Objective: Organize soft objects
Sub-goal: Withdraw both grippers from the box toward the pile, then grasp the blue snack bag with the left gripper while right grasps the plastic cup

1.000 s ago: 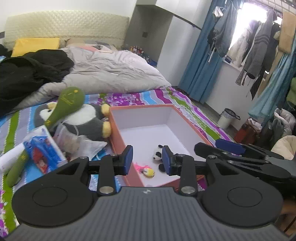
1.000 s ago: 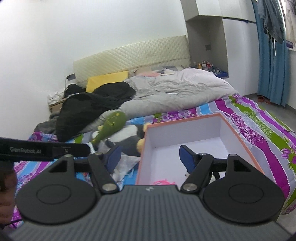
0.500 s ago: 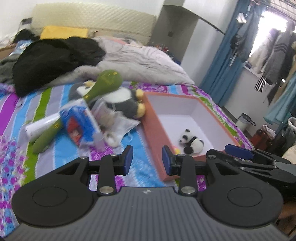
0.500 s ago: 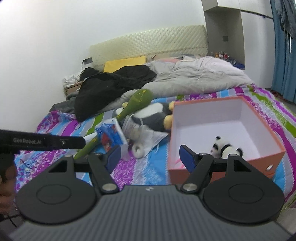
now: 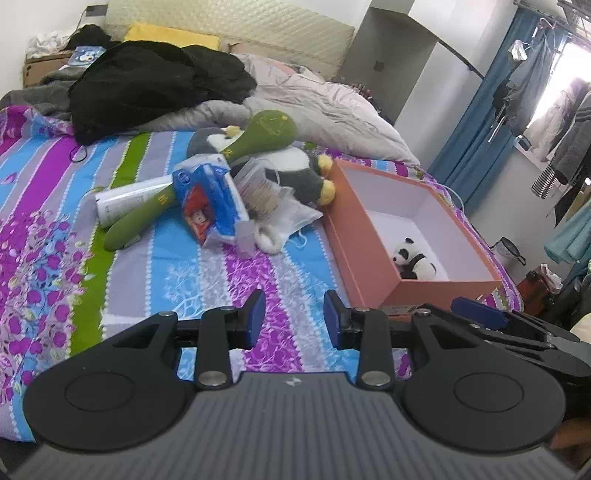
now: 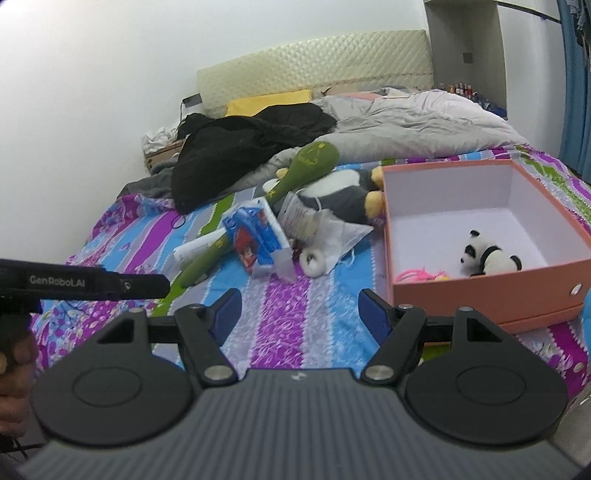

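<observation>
A striped bedspread (image 5: 207, 280) covers the bed. At its far left lies a black garment (image 5: 147, 81), with a grey quilt (image 5: 325, 110) to its right and a yellow pillow (image 5: 170, 35) behind, against the headboard.

In the middle of the bed sits a heap of things: a white tube (image 5: 129, 201), a long green plush club (image 5: 236, 147) lying across it, a blue packet (image 5: 210, 199) with a red picture, a clear plastic bag (image 5: 284, 218) with a small white fluffy thing at its near edge, and a grey and white penguin plush (image 5: 295, 173) at the back. The packet and bag lie in front of the penguin and partly cover it.

The left tool (image 5: 294, 319) hangs over bare bedspread, its jaws apart and holding nothing; the heap lies ahead of it and slightly left. The right tool (image 6: 300, 314) is likewise spread wide and empty, with the heap ahead of it.

To the right of the heap, touching the penguin's yellow feet, stands an orange box (image 6: 480, 295) with a white inside. In it lie a small panda plush (image 6: 487, 256) and, near the front left corner, a pink stringy toy (image 6: 417, 275).
</observation>
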{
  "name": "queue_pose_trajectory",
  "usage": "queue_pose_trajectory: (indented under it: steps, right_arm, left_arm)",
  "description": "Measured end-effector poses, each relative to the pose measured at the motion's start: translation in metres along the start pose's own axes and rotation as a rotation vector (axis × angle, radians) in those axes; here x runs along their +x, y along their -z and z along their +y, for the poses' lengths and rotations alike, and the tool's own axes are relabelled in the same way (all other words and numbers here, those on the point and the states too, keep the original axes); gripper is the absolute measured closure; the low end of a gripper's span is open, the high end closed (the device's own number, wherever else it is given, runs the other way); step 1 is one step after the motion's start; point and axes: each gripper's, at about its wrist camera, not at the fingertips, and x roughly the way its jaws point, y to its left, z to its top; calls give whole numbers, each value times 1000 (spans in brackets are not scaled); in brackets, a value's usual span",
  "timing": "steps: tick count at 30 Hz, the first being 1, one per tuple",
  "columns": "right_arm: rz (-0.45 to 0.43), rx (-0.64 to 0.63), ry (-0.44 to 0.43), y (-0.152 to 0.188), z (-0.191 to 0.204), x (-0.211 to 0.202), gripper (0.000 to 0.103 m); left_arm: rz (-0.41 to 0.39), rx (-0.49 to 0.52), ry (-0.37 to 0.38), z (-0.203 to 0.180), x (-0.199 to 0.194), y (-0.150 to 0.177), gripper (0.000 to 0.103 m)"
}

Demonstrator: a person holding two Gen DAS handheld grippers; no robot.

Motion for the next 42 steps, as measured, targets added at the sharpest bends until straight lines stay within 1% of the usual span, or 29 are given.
queue_pose_trajectory:
  steps: [9, 12, 20, 29, 37, 42]
  right_arm:
    - [71, -34, -9, 14, 18, 23, 31]
    - [81, -42, -9, 16, 22, 32, 31]
    - [111, -56, 3, 17, 24, 60, 31]
    - [119, -68, 35, 14, 20, 95, 31]
    - [134, -126, 44, 18, 25, 131, 31]
    - [120, -126, 33, 18, 25, 151, 31]
  left_arm:
    - [28, -61, -33, 31, 8, 11, 63]
    - [33, -76, -34, 39, 14, 11, 61]
    - [58, -105, -33, 57, 37, 5, 60]
    - [102, -101, -39, 83, 78, -6, 60]
    - [102, -120, -22, 107, 118, -15, 60]
    - [86, -193, 0, 119, 141, -21, 60]
